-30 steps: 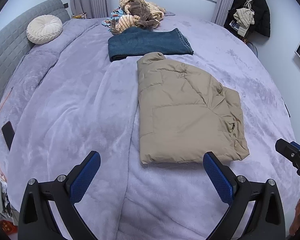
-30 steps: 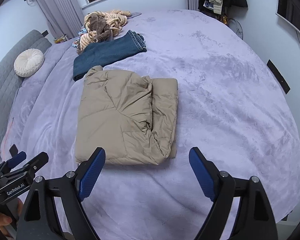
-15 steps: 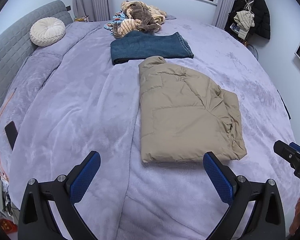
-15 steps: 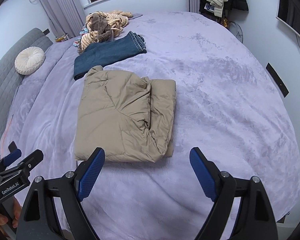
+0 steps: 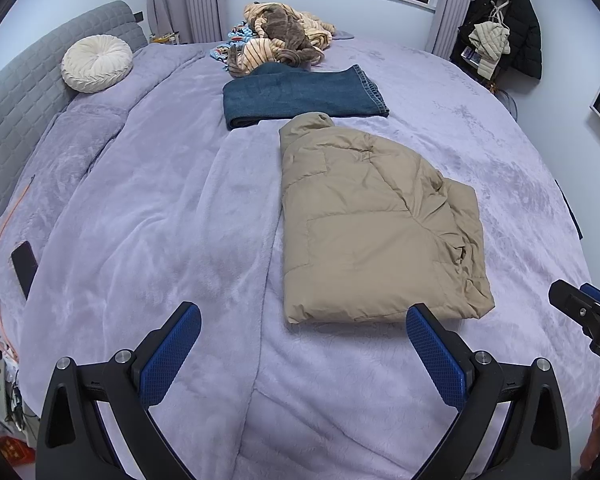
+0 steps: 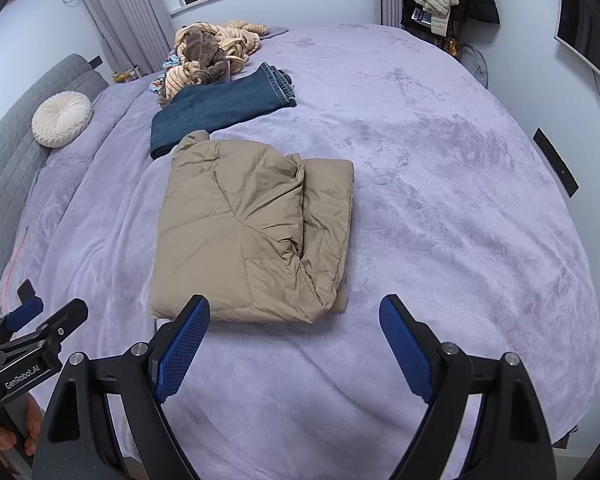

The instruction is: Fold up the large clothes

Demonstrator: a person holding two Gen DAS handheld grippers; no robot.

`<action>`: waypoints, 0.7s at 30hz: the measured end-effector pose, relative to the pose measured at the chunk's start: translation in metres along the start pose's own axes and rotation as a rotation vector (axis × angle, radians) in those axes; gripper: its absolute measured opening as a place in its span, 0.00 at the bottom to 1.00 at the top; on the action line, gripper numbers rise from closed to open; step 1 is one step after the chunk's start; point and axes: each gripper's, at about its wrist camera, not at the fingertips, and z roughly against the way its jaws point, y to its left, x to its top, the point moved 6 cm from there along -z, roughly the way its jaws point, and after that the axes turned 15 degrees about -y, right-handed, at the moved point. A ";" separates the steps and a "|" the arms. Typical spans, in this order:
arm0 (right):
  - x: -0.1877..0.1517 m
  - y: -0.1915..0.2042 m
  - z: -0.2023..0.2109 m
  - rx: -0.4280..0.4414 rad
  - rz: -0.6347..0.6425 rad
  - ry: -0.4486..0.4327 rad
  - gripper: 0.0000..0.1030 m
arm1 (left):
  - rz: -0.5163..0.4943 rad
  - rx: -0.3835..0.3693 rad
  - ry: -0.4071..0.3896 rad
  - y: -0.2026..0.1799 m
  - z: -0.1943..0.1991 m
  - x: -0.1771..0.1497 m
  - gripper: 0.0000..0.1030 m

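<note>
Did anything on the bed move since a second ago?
Nothing on the bed moved. The folded tan jacket lies just as it did, the folded jeans behind it. The left gripper and the right gripper hang open over the blanket, holding nothing, as before.

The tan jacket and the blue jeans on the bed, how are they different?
The jacket is tan, puffy and thick; the jeans are dark blue, flat and thin. The jacket makes a bigger bundle than the jeans. The jacket lies nearer the open grippers; the jeans lie farther off, by the pile of unfolded clothes. In the right wrist view the jacket's collar reaches the jeans' edge. Both are folded and rest on the purple blanket.
</note>
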 end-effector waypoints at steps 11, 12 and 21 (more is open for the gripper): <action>0.000 0.002 0.001 0.001 0.003 0.000 0.86 | -0.001 0.000 0.000 0.002 0.001 0.000 1.00; 0.000 0.002 0.001 0.001 0.002 0.000 0.86 | -0.001 0.001 -0.001 0.001 0.001 0.000 1.00; -0.001 0.004 0.002 0.000 0.003 0.000 0.86 | 0.002 0.002 0.000 0.003 0.001 0.000 1.00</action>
